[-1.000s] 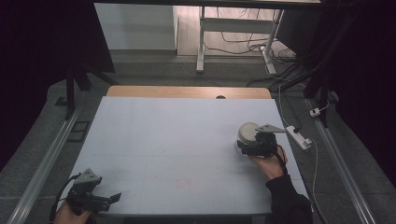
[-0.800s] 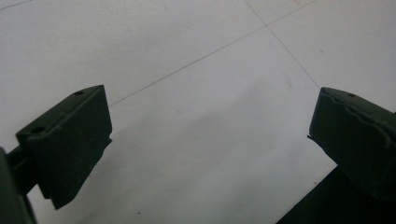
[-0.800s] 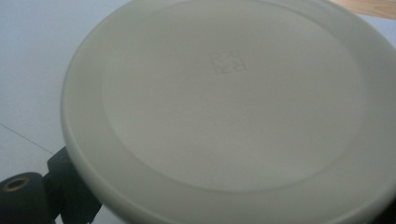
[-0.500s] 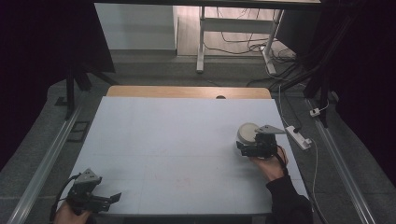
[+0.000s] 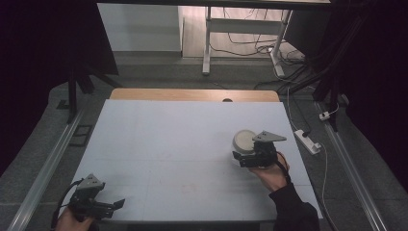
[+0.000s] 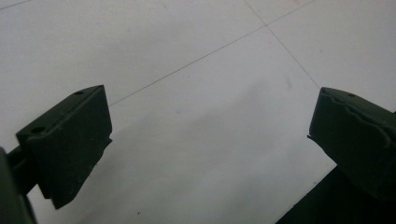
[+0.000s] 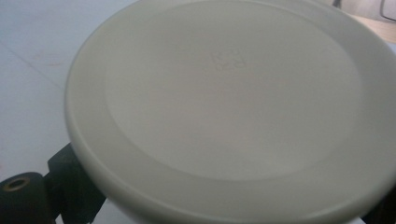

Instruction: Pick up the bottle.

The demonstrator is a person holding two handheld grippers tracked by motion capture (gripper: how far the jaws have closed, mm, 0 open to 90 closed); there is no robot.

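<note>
Right gripper (image 5: 244, 158) is clamped around the white lidded tub (image 7: 233, 102) for carrying; left gripper (image 5: 113, 205) rests wide open, empty, on table (image 5: 159, 144), well apart.

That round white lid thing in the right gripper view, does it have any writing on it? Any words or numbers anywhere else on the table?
Round white plastic lid: a small embossed mark near its middle, too faint and blurred to read.
White table top: thin lines, no text.
Left gripper and right gripper: no label readable.
</note>
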